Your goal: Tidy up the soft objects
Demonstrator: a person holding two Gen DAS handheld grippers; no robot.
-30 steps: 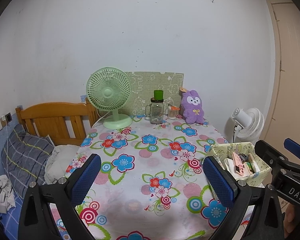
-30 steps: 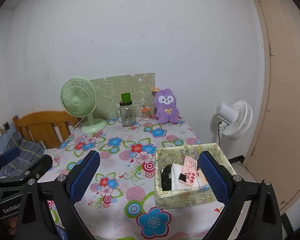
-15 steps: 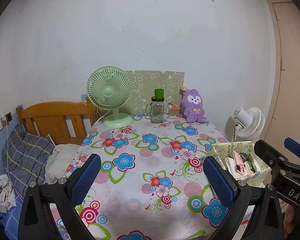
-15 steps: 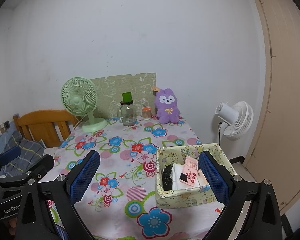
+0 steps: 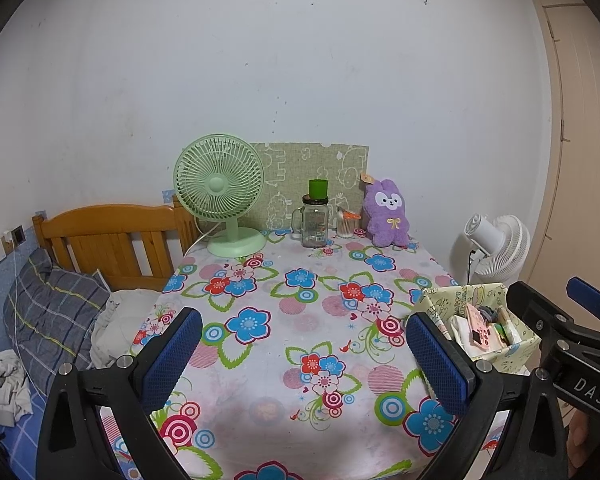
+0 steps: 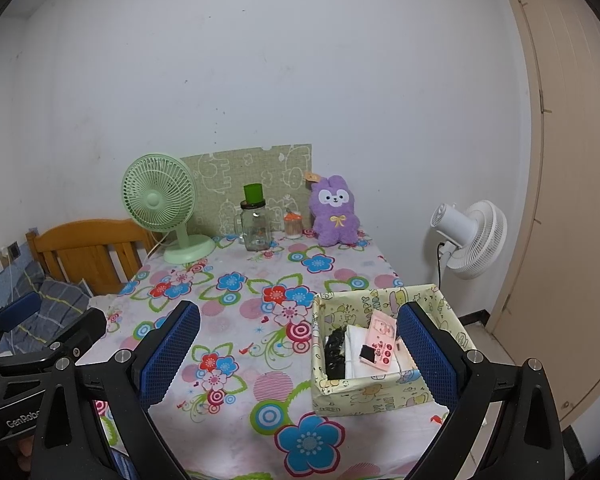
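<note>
A purple plush rabbit [image 5: 385, 213] [image 6: 334, 212] sits upright at the far edge of the flowered table [image 5: 300, 320] [image 6: 236, 312], against the wall. A yellow patterned box [image 5: 480, 324] [image 6: 384, 348] with cloths and a pink card stands at the near right. My left gripper [image 5: 304, 356] is open and empty above the near table. My right gripper [image 6: 300, 356] is open and empty, its right finger [image 6: 428, 360] in front of the box. The right gripper also shows in the left wrist view [image 5: 568, 344].
A green desk fan [image 5: 220, 196] [image 6: 164, 208], a glass jar with green cup [image 5: 315, 220] [image 6: 254, 224] and a small orange-lidded cup [image 6: 293, 225] stand at the back. A wooden bed with bedding [image 5: 100, 248] lies left. A white floor fan [image 6: 470, 240] and door [image 6: 572, 200] are right.
Both grippers have drawn back and risen slightly; the table and objects look a little farther off. Both stay open and empty.
</note>
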